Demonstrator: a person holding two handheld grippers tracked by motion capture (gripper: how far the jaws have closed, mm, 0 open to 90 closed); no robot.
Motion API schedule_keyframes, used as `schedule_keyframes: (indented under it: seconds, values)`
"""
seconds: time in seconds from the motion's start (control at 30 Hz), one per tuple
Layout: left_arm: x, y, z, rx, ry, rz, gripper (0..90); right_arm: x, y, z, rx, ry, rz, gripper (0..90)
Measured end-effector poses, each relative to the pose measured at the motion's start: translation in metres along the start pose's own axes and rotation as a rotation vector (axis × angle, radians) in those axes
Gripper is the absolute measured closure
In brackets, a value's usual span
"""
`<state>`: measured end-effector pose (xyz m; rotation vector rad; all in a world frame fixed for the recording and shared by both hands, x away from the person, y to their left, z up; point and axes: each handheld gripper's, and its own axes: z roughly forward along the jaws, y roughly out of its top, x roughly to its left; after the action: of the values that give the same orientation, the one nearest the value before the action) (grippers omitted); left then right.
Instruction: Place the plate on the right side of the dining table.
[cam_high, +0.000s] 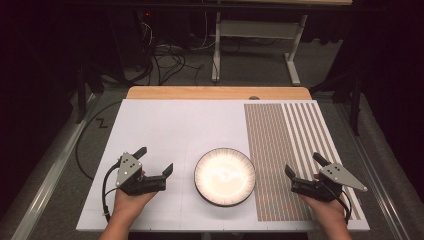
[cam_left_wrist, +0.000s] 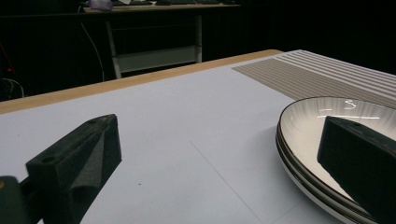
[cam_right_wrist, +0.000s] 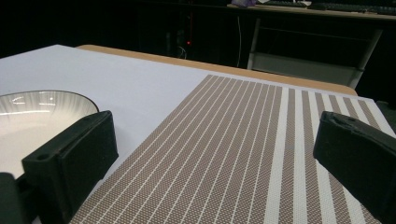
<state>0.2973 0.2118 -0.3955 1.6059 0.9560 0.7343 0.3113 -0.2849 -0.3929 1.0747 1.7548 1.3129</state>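
While both grippers rest at the near edge of the table, the plate (cam_high: 224, 176) sits between them on the white mat (cam_high: 165, 130), close to the near side and just left of the striped placemat (cam_high: 285, 150). Seen in the left gripper view, the plate (cam_left_wrist: 327, 126) appears to be the top one of a stack, with further dark rims showing beneath its own dark rim; its inner surface is pale and glossy. Left of the plate, the left gripper (cam_high: 154, 161) is held in the person's left hand (cam_high: 131, 202) with its jaws spread wide and nothing between them; it is apart from the plate. Right of the plate, the right gripper (cam_high: 305, 166) is held in the right hand (cam_high: 327, 212) over the striped placemat, jaws likewise spread and holding nothing. Beyond the mat, the wooden table edge (cam_high: 217, 92) is exposed.
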Motion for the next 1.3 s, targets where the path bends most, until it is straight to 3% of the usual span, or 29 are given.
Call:
schedule_keyframes:
  seconds: [0.23,0.4,0.6,0.93,1.3]
  values:
    - [0.003,-0.002,0.003,0.031,0.019,-0.003,0.3,-0.002,-0.002,0.0,0.008,-0.007,0.003,1.3]
    - [0.001,-0.004,0.008,0.076,0.023,0.027,0.4,-0.003,-0.002,-0.001,0.011,-0.015,0.004,1.3]
    - [0.005,-0.005,0.008,0.103,-0.006,0.017,4.5,-0.004,-0.003,0.0,0.021,-0.008,0.01,1.3]
    - [0.003,-0.003,0.006,0.061,-0.005,0.026,3.2,-0.002,-0.003,0.002,0.023,0.005,0.016,1.6]
    - [0.002,0.0,0.004,0.054,-0.043,0.006,1.5,0.02,0.02,0.013,0.036,0.066,-0.023,2.4]
